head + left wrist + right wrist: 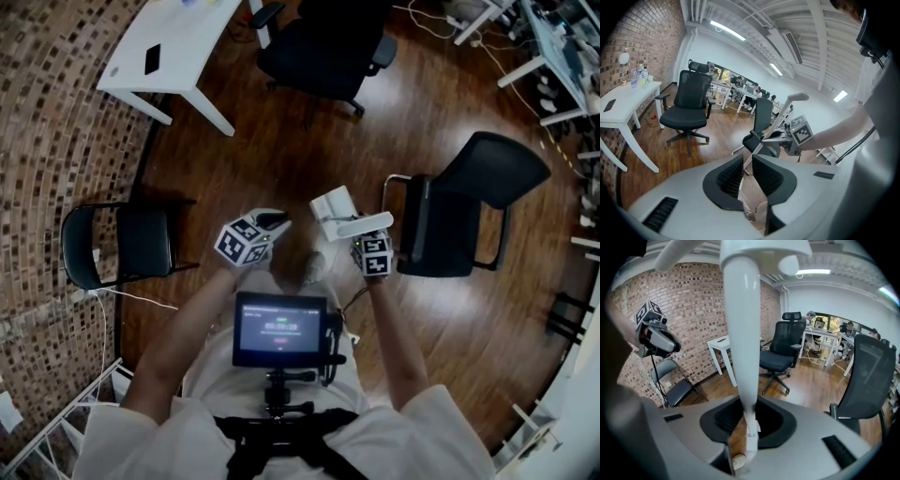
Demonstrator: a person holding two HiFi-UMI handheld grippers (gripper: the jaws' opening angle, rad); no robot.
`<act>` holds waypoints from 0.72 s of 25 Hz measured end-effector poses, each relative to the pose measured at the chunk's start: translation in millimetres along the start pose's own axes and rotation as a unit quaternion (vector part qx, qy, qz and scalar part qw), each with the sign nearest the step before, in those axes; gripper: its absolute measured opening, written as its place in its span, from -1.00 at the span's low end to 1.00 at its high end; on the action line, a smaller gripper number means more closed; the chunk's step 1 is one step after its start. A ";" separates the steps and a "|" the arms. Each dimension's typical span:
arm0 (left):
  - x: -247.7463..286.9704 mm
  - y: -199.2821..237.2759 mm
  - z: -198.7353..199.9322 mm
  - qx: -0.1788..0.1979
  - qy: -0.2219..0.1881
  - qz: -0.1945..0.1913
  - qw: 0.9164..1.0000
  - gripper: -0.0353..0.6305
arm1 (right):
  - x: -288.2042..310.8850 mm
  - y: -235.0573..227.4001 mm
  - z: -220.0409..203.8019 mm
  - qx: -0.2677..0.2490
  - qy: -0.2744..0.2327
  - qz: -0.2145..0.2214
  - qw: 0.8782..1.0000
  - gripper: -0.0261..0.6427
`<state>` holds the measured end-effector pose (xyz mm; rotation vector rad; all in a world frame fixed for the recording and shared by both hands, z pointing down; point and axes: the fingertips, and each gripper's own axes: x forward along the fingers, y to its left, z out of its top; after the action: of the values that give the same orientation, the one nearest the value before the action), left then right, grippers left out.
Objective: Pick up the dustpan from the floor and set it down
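Right tongs are pinched on the dustpan by its handle, a smooth white plastic shaft widening upward. Left tongs are pressed nearly together and empty. The dustpan hangs clear of the glossy wood-plank floor.

Judged: pick-up done, set-down pending. Next, lower until the pan rests flat, then release.

Beyond: black mesh chair, white desk, rough brick wall.
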<state>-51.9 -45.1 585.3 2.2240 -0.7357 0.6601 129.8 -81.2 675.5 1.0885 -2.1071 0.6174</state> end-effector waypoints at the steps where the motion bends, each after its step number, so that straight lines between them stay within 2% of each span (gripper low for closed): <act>1: 0.2 1.1 -1.5 -0.003 0.002 0.001 1.000 -0.74 | 3.2 -0.4 -2.0 0.000 0.003 0.001 1.000 -0.62; 9: 8.0 3.1 -13.8 -0.014 0.017 -0.002 1.000 -0.74 | 33.3 -9.2 -20.3 -0.004 0.020 0.000 1.000 -0.62; 18: 19.3 -5.9 -19.3 -0.009 0.034 -0.008 0.999 -0.74 | 52.2 -11.6 -46.2 -0.011 0.044 0.002 0.999 -0.62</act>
<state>-38.9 -33.2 607.0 2.1776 -0.6859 0.7132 133.7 -83.5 746.0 1.0266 -2.0364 0.6310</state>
